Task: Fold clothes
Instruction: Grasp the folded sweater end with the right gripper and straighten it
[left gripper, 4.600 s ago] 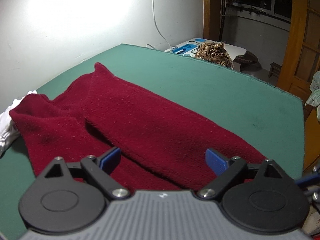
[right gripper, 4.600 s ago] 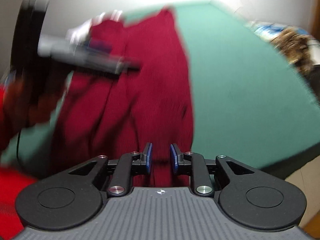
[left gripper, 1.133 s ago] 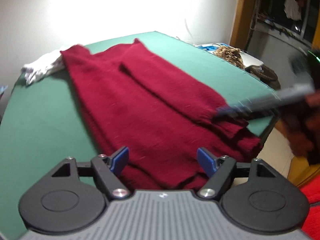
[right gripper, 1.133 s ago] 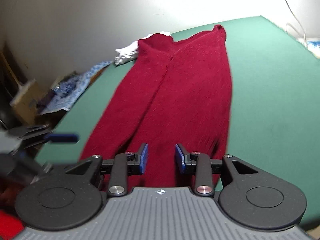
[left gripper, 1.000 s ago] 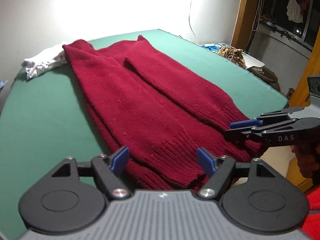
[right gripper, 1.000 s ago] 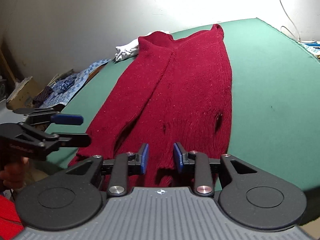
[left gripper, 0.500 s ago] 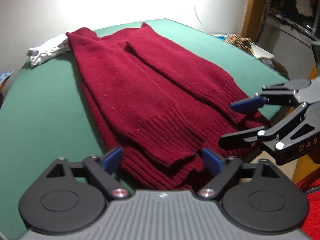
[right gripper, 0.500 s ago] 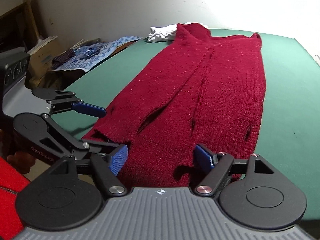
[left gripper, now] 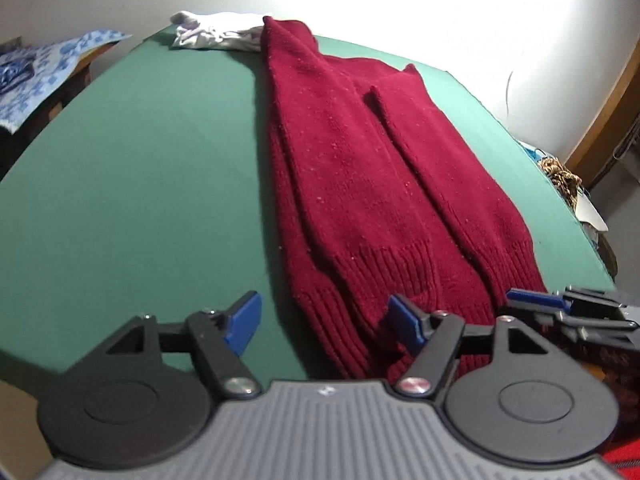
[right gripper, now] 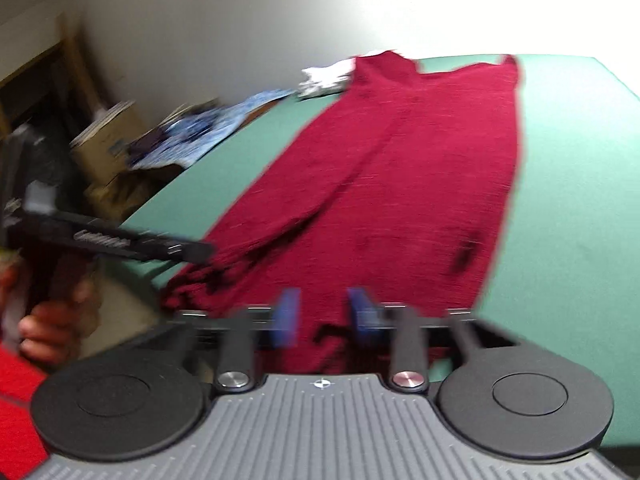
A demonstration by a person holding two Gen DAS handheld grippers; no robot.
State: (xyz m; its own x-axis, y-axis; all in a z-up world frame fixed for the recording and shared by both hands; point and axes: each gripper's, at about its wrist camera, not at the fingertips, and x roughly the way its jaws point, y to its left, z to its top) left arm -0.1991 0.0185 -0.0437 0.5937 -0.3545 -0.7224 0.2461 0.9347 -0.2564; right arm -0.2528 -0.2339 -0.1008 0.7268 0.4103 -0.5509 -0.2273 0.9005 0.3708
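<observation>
Left gripper (left gripper: 324, 322): jaws wide apart, nothing held; the 2 blue pads straddle the left corner of the ribbed hem, 1 over bare green, the other over knit.
Right gripper (right gripper: 323, 316): blurred; jaws have just been closing and only a narrow gap shows, with the hem between the pads and no squeeze on it visible.
Left hand (right gripper: 48, 320): wrapped round the handle of the left gripper, low beside the table's near-left corner.
Near edge: both grippers sit right at the near edge of the table (left gripper: 140, 160), 1 at each hem corner.
Open room: a broad bare green stretch lies left of the sweater (left gripper: 360, 184); the strip on its right is narrower and runs to the right edge.
Sweater place: laid lengthwise down the table, hem at the near edge, neck end far off by the wall.
Sweater look: dark red knit, folded into a long narrow band, 2 sleeves laid inward over the body, ribbed cuffs just short of the ribbed hem, edges layered on the left.
Far end: a white cloth (left gripper: 216, 34) touches the sweater's far-left corner.
Beyond the left edge: a blue patterned cloth (left gripper: 36, 76) and a cardboard box (right gripper: 108, 140).
Beyond the right edge: a brown spotted bundle (left gripper: 560, 178).
</observation>
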